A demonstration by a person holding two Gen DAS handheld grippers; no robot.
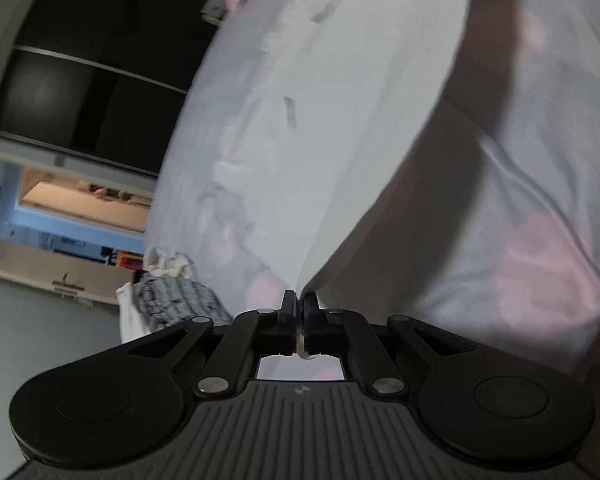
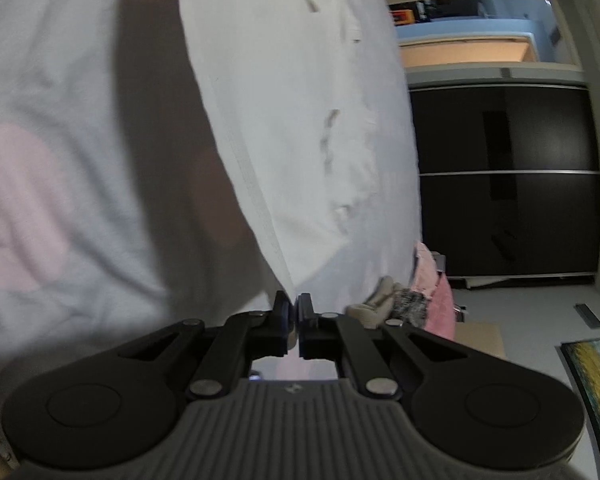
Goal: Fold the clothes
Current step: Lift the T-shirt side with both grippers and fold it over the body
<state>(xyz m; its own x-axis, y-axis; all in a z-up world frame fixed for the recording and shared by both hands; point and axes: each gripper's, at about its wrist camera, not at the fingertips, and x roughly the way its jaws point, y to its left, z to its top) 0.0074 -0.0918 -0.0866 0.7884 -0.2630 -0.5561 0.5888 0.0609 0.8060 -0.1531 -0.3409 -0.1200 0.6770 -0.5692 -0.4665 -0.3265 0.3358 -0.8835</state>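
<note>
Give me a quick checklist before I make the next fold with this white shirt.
1. Left gripper shut on the shirt: ok, cloth runs into the closed fingers.
2. Right gripper shut on the shirt: ok, hem edge pinched between the fingers.
3. Shirt lifted and spread between both grippers: ok, it hangs taut in both views.
4. Which corners are held: cannot tell, views are blurred.
5. Laundry pile apart from the held shirt: ok, it lies behind.
6. Surface to lay the shirt on: cannot tell, not in view.
</note>
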